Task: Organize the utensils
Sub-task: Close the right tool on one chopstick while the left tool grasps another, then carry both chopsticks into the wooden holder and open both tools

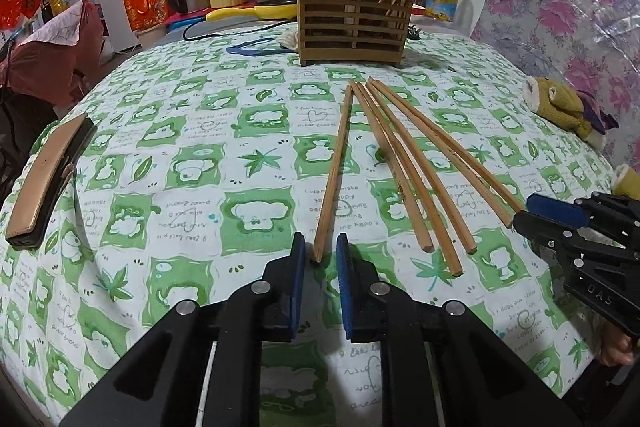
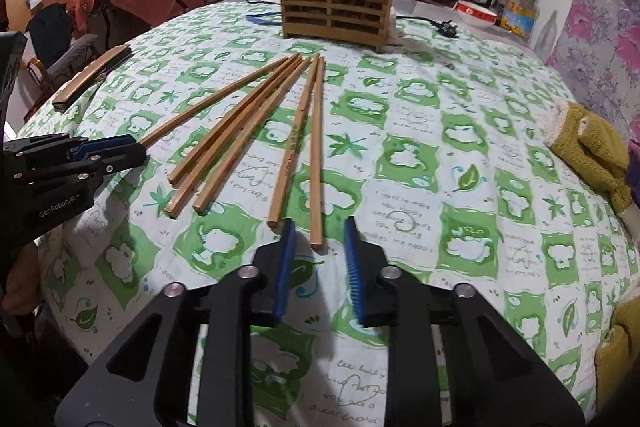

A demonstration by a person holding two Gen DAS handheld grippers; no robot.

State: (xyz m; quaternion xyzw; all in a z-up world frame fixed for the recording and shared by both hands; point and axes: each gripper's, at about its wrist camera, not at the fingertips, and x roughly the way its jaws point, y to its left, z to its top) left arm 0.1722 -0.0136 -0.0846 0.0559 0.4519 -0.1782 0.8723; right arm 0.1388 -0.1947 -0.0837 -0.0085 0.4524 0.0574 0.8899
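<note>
On the cloth-covered surface [image 1: 192, 131], several bare wooden chopsticks are lying fanned out, their far ends converging toward a slatted wooden holder [image 1: 354, 23] that is standing upright at the far side. A few more chopsticks are leaning inside the holder.

The left tool [image 1: 320, 247] is pointing down at the near end of the leftmost chopstick [image 1: 334, 167]. Its blue pads are standing a narrow gap apart with the stick's end between them. The end seems to be brushing the left pad while daylight is showing beside the right one, though the fisheye is making this hard to judge. The stick is lying flat on the cloth.

The right tool [image 2: 320, 231] is doing the same at the other edge of the fan. Its pads are slightly spread, straddling the near end of the rightmost chopstick [image 2: 317, 147], with clear cloth showing on both sides of the stick. That stick is also resting flat, just beside its neighbour.

Between the two, a loose bundle of chopsticks [image 2: 226, 147] is lying untouched, crossing at shallow angles.

A flat brown-and-black case [image 1: 48, 175] is sitting near the left edge, well apart from the sticks. A plush toy [image 1: 564, 107] is slumping at the right edge.
</note>
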